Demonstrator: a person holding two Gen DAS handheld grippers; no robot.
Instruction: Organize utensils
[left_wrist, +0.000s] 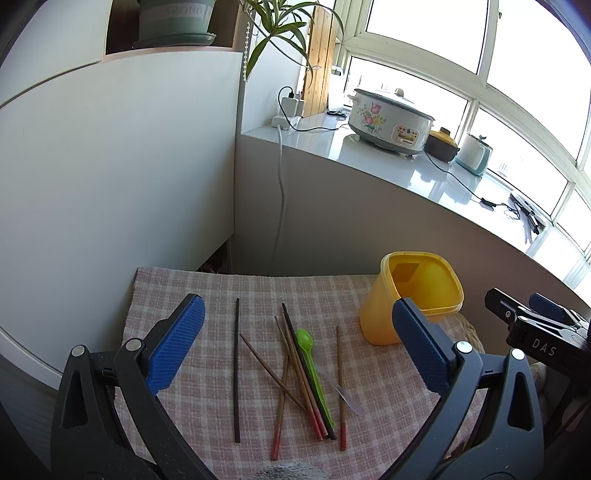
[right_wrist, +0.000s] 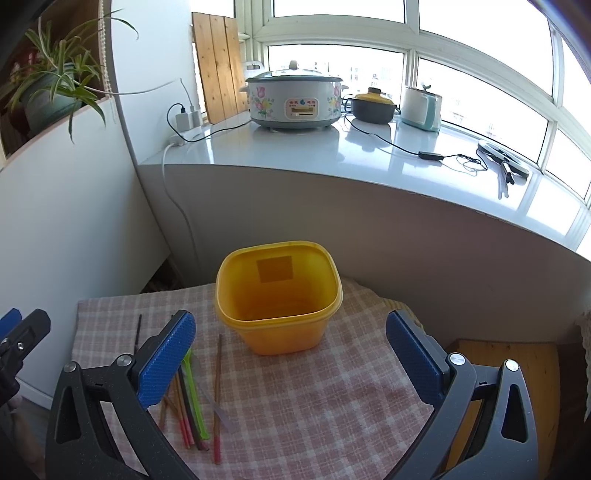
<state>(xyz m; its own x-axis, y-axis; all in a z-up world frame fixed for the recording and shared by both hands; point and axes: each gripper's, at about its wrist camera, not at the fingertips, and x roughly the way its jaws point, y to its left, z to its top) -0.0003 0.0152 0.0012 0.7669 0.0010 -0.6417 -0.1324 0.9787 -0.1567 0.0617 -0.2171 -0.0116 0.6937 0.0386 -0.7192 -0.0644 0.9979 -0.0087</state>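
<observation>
While both grippers hover empty with jaws spread wide, the loose wooden and dark chopsticks (left_wrist: 295, 373) and slim green plastic spoon (left_wrist: 309, 363) lie on the pink checked cloth over the tabletop (left_wrist: 207, 295), long axes running roughly along the left gripper (left_wrist: 299, 343) fingers, directly under it. The right gripper (right_wrist: 291, 339) frames the empty yellow plastic tub (right_wrist: 277, 314) to their right. A clear flat utensil, probably a knife (left_wrist: 343, 393), lies alongside. Left is nearer.

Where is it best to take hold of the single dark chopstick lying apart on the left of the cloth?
Grip the dark chopstick near its middle, coming straight down with the open left claw. It lies flat and alone, pads either side of its thin shaft.
</observation>
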